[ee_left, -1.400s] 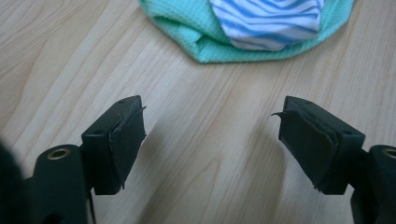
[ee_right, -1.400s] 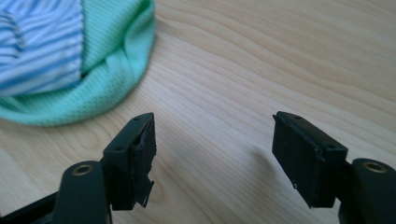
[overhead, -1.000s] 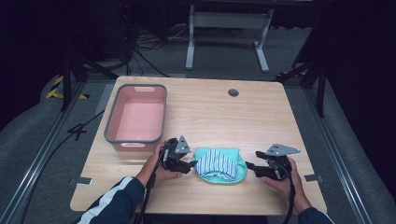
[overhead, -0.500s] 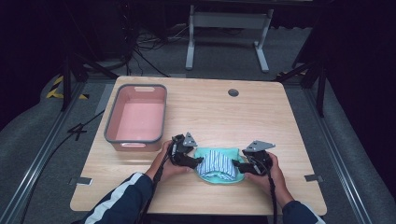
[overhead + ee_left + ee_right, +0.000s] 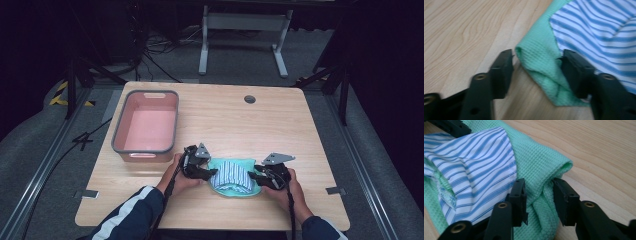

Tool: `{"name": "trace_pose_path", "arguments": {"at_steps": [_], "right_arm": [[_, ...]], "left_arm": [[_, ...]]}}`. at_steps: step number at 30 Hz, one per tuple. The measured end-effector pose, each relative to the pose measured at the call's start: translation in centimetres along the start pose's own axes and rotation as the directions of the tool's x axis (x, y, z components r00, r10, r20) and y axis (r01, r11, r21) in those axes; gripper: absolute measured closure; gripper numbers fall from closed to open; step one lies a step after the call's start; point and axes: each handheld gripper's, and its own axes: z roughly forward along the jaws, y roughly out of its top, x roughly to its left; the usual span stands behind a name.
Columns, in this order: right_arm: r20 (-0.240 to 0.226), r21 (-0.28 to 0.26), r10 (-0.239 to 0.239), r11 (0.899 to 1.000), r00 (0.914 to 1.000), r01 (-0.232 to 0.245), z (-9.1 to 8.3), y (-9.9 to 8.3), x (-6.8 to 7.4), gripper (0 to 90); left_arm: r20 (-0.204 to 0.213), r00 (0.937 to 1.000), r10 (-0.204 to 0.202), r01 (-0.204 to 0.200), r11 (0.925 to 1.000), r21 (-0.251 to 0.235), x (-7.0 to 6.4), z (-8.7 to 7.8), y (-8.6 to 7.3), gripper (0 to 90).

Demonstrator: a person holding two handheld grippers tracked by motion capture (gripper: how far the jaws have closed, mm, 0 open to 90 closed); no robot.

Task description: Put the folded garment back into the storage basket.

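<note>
Both forearms enter from the bottom of the high view and converge toward mid-bench. The left tongs [image 5: 212, 174] point right, jaws apart, a cloth fold between them. The right tongs [image 5: 252, 176] point left, jaws narrowed around a fold but not fully closed. Both are held low.
</note>
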Motion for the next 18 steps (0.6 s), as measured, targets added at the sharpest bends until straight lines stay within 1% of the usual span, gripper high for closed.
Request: {"name": "trace_pose_path", "arguments": {"at_steps": [1, 2, 3, 6, 10, 13, 15, 17, 18], "right_arm": [[0.003, -0.002, 0.009, 1.000, 1.0000, -0.009, -0.01, -0.02, 0.12, 67.4], [0.002, -0.003, 0.012, 1.000, 0.9999, -0.012, 0.00, -0.03, 0.30, 71.3], [-0.004, -0.004, 0.014, 1.000, 0.9999, -0.014, -0.02, -0.03, 0.41, 74.5], [-0.009, -0.007, 0.017, 1.000, 0.9998, -0.017, -0.03, -0.07, 0.53, 77.7], [-0.007, -0.006, 0.012, 1.000, 0.9999, -0.012, -0.05, -0.05, 0.68, 80.6], [-0.004, 0.000, -0.002, 1.000, 1.0000, 0.002, -0.09, 0.01, 0.76, 81.3], [-0.004, 0.002, -0.005, 1.000, 1.0000, 0.005, -0.14, 0.03, 0.78, 81.8], [-0.007, 0.003, -0.011, 1.000, 0.9999, 0.011, -0.24, 0.04, 0.79, 82.1], [-0.007, 0.002, -0.016, 1.000, 0.9999, 0.016, -0.29, 0.06, 0.77, 82.2]], "left_arm": [[0.003, 1.0000, 0.001, -0.001, 1.0000, 0.003, -0.06, -0.04, 0.02, 55.3], [0.010, 0.9999, 0.006, -0.006, 1.0000, 0.001, -0.08, -0.03, 0.04, 60.4], [0.013, 0.9999, 0.008, -0.008, 1.0000, 0.001, -0.08, -0.04, 0.03, 62.3], [0.027, 0.9996, 0.011, -0.011, 0.9999, -0.004, -0.09, -0.03, -0.01, 67.8], [0.047, 0.9989, 0.007, -0.007, 0.9999, -0.009, -0.14, -0.01, -0.03, 75.2], [0.050, 0.9987, 0.007, -0.007, 0.9999, -0.010, -0.26, 0.00, -0.02, 80.0], [0.042, 0.9991, 0.007, -0.007, 1.0000, -0.002, -0.39, -0.05, 0.09, 81.2], [0.051, 0.9987, 0.006, -0.007, 0.9999, 0.010, -0.41, -0.26, 0.31, 82.4], [0.049, 0.9987, 0.012, -0.013, 0.9999, 0.003, -0.43, -0.33, 0.38, 82.7]]}}
